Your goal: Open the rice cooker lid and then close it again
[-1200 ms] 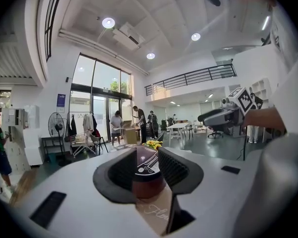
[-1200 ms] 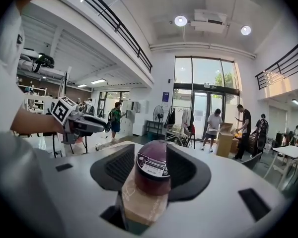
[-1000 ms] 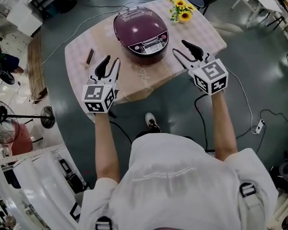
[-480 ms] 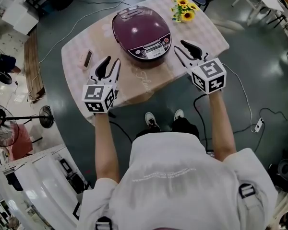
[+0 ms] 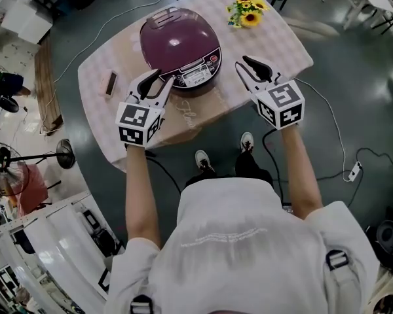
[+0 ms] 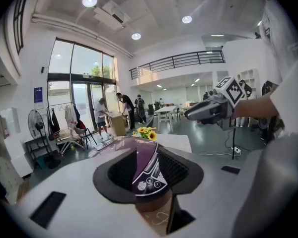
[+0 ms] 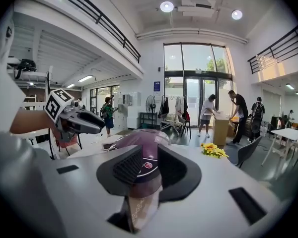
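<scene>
Rice cooker (image 5: 177, 41), plum-coloured, sits on the checked table (image 5: 275, 44) with its lid (image 5: 170, 34) down flat and its control panel (image 5: 195, 75) facing the person. From the head view, a bunch of sunflowers (image 5: 243, 10) stands at about two o'clock from the cooker. A small dark flat object (image 5: 109, 83) lies on the cloth at eight o'clock, well apart from it. A pale cable (image 5: 118, 15) trails off the table's far side towards eleven o'clock.

The person stands at the near edge with both arms stretched forward. The left gripper (image 5: 156, 80) is at seven o'clock from the cooker, its tips just beside the front rim by the panel. I cannot tell whether they touch it. Its fingers (image 6: 114, 175) stand at a narrow gap with nothing caught between them. The cooker's panel shows through the slot, beyond the pads.

The right gripper (image 5: 242, 62) hovers over the cloth at four o'clock from the cooker, near its side but apart from it. Its jaws have just been closing and now leave a narrow gap. Nothing sits between the pads (image 7: 126, 165), only the cooker's dome and a red button seen further off.

Beyond the table, by the tall glass doors, a few people (image 7: 208, 113) stand around a cardboard box.
</scene>
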